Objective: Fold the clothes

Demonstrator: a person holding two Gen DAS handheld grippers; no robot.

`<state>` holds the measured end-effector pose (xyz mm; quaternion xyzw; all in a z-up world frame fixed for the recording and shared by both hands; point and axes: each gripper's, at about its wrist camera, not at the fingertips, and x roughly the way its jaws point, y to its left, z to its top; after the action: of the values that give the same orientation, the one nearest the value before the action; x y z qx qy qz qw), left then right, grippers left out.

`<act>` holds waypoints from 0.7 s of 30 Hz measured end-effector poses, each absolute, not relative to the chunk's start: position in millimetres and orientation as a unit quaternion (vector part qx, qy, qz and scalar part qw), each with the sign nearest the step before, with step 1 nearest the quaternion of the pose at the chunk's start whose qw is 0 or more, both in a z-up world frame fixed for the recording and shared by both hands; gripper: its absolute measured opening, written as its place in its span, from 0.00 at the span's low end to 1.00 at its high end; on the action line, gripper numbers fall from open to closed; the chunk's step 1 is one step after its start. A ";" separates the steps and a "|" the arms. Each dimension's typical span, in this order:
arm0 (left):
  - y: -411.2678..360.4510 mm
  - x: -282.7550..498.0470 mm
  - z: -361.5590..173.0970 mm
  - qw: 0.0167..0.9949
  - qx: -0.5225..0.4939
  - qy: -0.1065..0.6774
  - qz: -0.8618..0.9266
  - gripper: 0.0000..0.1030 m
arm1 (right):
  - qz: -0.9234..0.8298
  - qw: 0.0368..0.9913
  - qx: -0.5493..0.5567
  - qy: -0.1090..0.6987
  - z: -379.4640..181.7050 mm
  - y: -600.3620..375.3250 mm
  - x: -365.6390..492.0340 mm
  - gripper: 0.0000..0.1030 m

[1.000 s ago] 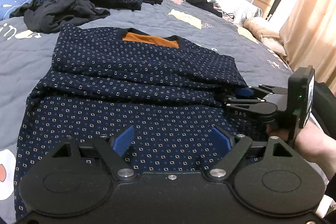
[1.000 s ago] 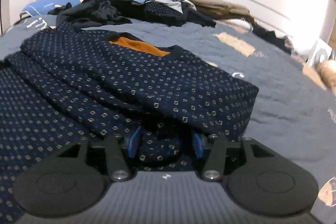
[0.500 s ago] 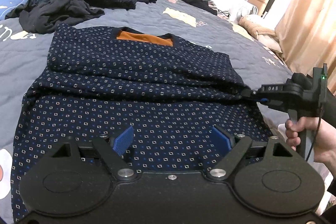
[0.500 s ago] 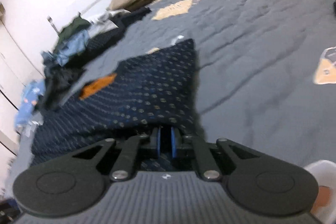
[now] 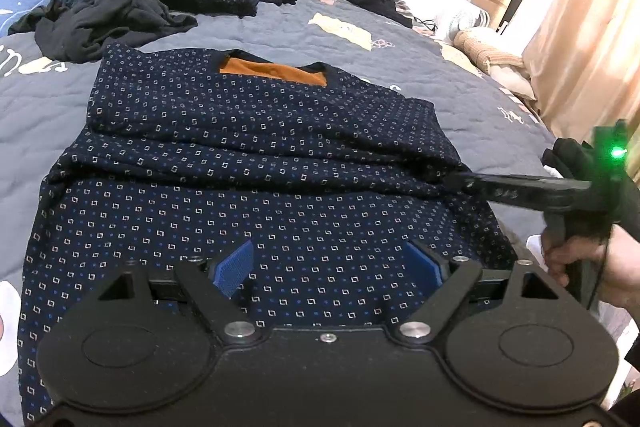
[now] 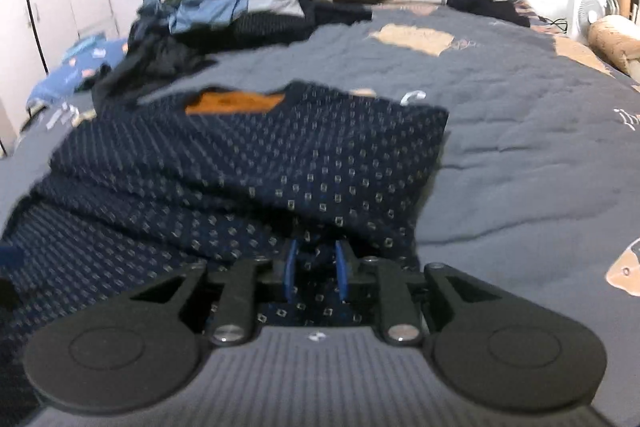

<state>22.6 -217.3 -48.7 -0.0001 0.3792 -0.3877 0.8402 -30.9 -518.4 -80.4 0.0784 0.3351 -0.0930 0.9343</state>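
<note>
Left hand-held gripper (image 5: pixel 330 267): wide apart — empty, above the shirt (image 5: pixel 248 195).
Right hand-held gripper (image 6: pixel 314 269): at 3 o'clock — jaws opening, shirt fold between the narrow gap.

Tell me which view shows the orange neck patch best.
The left wrist view. There the orange patch is sharp and its whole strip shows inside the collar of the shirt. The right wrist view also shows it, but blurred, with the collar cutting into its lower edge.
</note>
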 end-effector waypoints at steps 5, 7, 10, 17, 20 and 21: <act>-216.7 24.6 -50.3 0.840 0.000 0.381 -0.386 0.79 | -0.112 0.937 0.011 0.332 -78.4 -515.7 -20.6 0.31; -217.4 25.1 -51.8 0.839 0.002 0.383 -0.387 0.79 | -0.104 0.938 -0.038 0.328 -78.5 -507.4 -19.9 0.38; -219.1 23.8 -53.5 0.837 0.005 0.385 -0.389 0.79 | -0.086 0.932 -0.123 0.331 -86.9 -489.9 -12.5 0.47; -220.1 20.0 -52.0 0.835 0.005 0.384 -0.394 0.80 | -0.080 0.912 -0.235 0.325 -106.8 -467.1 -4.0 0.50; -219.8 18.8 -51.4 0.835 0.006 0.384 -0.395 0.80 | -0.101 0.919 -0.223 0.310 -106.7 -470.7 -5.0 0.31; -219.7 18.4 -51.1 0.835 0.007 0.383 -0.396 0.80 | -0.109 0.923 -0.201 0.309 -104.7 -475.3 -4.2 0.23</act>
<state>18.4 -219.7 -51.1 0.0068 0.3833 -0.3956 0.8346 -4.2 -475.3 -104.7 -0.2007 0.3087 -0.1088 0.9234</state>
